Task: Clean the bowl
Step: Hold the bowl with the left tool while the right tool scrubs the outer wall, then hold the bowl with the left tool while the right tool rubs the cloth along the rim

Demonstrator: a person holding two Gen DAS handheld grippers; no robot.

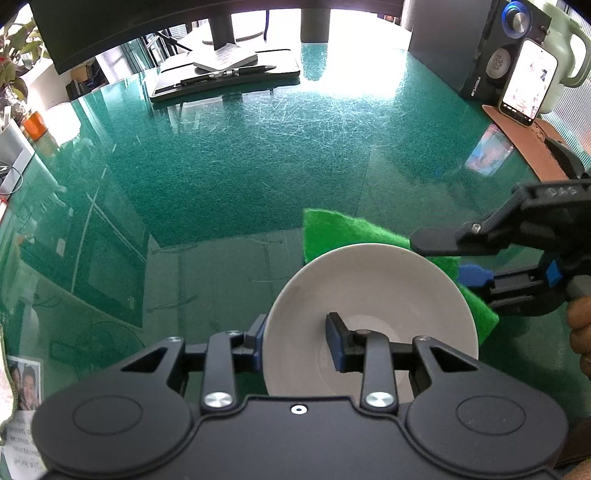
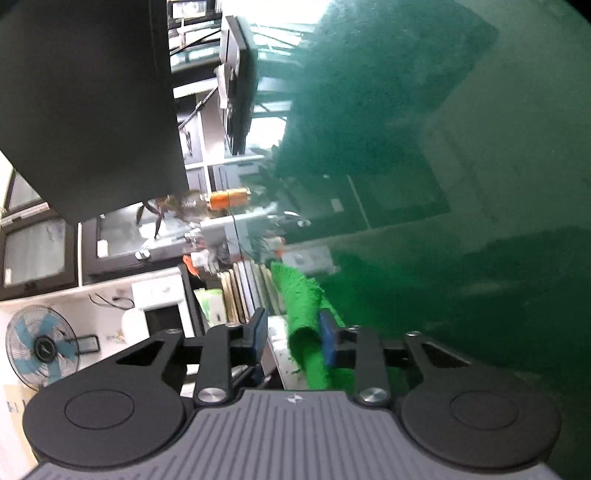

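Note:
A white bowl (image 1: 369, 288) rests low on the green glass desk (image 1: 258, 147). My left gripper (image 1: 295, 341) is shut on its near rim, one finger outside and the other inside the bowl. A bright green scouring cloth (image 1: 332, 232) lies behind and to the right of the bowl. My right gripper (image 1: 439, 256) comes in from the right, at the bowl's far right rim. In the right wrist view the cloth (image 2: 306, 325) is pressed against one pad of the right gripper (image 2: 291, 336). A white surface, seemingly the bowl's wall (image 2: 277, 347), fills the gap to the other finger.
At the back right stand a lit phone (image 1: 528, 85), a speaker (image 1: 498, 48) and a pale green jug (image 1: 565, 55), by a brown mat (image 1: 532, 144). A notebook with pens (image 1: 225, 70) lies at the back under a monitor (image 1: 110, 22). A hand (image 1: 580, 325) holds the right gripper.

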